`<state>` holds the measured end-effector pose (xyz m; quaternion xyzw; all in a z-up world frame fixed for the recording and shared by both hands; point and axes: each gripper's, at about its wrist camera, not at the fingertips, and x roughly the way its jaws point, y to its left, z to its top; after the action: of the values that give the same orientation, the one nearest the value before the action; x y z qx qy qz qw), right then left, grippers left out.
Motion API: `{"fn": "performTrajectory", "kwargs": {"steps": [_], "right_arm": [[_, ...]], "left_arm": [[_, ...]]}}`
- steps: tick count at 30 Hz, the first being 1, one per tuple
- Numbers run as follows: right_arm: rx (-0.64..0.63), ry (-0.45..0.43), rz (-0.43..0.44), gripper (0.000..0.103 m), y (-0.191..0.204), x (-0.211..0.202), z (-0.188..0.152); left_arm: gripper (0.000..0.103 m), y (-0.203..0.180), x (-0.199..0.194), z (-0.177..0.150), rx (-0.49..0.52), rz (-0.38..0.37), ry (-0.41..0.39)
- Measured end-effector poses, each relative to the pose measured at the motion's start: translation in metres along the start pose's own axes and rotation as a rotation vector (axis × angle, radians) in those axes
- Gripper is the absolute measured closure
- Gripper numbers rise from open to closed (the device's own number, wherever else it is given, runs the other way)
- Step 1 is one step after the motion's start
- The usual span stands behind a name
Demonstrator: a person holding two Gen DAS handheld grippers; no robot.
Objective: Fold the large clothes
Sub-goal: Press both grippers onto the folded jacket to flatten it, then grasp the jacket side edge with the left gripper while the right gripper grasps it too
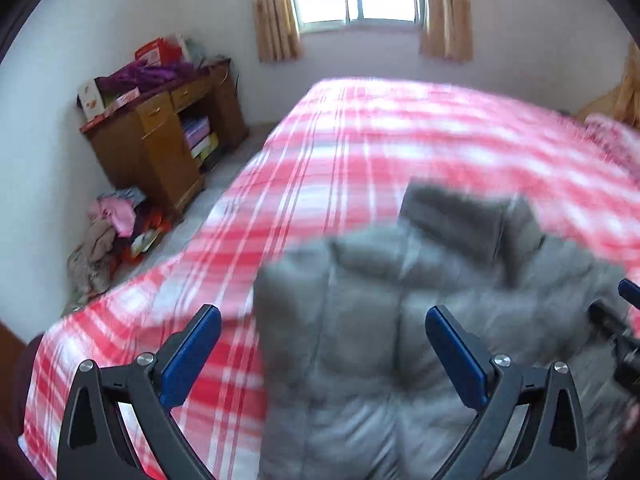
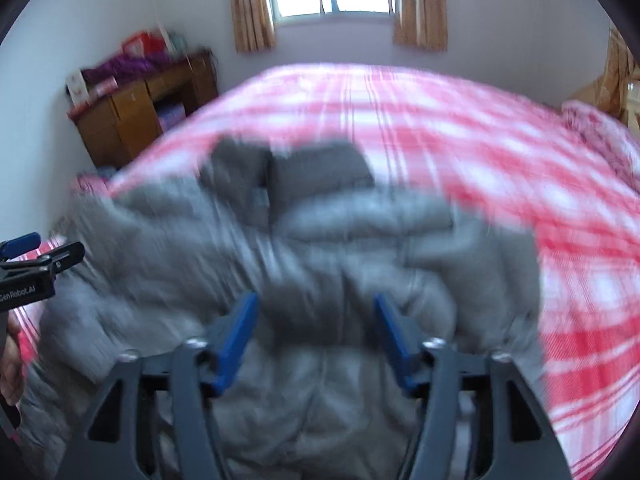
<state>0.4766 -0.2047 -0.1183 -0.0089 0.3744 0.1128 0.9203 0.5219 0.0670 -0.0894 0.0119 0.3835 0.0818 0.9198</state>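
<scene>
grey padded jacket (image 2: 304,248) on plaid bed (image 2: 500,152), wooden desk (image 1: 168,136) beside

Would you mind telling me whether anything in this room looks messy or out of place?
Yes: a heap of clothes lies on the floor beside the wooden desk, and the desk top is piled with boxes and purple fabric. The grey jacket lies rumpled on the checked bed, not yet folded.

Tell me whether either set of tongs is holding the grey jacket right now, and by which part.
Nothing is held. The left tongs and the right tongs are both open above the grey padded jacket, which lies on the red checked bed.
</scene>
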Motion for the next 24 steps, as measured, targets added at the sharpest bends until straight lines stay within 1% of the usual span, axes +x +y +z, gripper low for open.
{"fn": "performTrajectory", "kwargs": {"steps": [1,4,5,6,8,10,12,14,17,21,24], "right_arm": [[-0.018,-0.017,-0.014,0.014,0.001,-0.002,0.012],[-0.043,-0.027,-0.048,0.014,-0.004,0.008,0.056],[-0.033,-0.013,-0.048,0.014,-0.009,0.018,0.069],[-0.02,0.006,-0.047,0.014,-0.015,0.029,0.081],[0.019,0.047,-0.065,0.014,-0.028,0.053,0.104],[0.048,0.069,-0.084,0.014,-0.039,0.073,0.121],[0.058,0.099,-0.094,0.014,-0.044,0.093,0.135],[0.062,0.131,-0.107,0.014,-0.047,0.111,0.146],[0.047,0.176,-0.104,0.014,-0.045,0.137,0.156],[0.06,0.239,-0.093,0.014,-0.047,0.172,0.16],[0.033,0.27,-0.07,0.017,-0.045,0.18,0.153]], "left_arm": [[0.001,-0.003,0.005,0.016,-0.001,-0.018,0.004],[0.001,-0.017,0.032,0.053,0.002,-0.007,0.003],[0.001,-0.022,0.041,0.062,0.004,-0.004,0.007],[0.001,-0.032,0.056,0.075,0.005,-0.018,0.026],[0.001,-0.047,0.08,0.094,0.0,-0.062,0.058],[0.001,-0.06,0.105,0.112,-0.017,-0.056,0.081],[0.001,-0.075,0.127,0.126,-0.002,-0.053,0.093],[0.001,-0.089,0.148,0.133,0.023,-0.037,0.115],[0.001,-0.103,0.172,0.135,0.071,-0.013,0.152],[0.001,-0.11,0.183,0.124,0.117,-0.017,0.185],[0.001,-0.112,0.178,0.112,0.152,-0.051,0.177]]}}
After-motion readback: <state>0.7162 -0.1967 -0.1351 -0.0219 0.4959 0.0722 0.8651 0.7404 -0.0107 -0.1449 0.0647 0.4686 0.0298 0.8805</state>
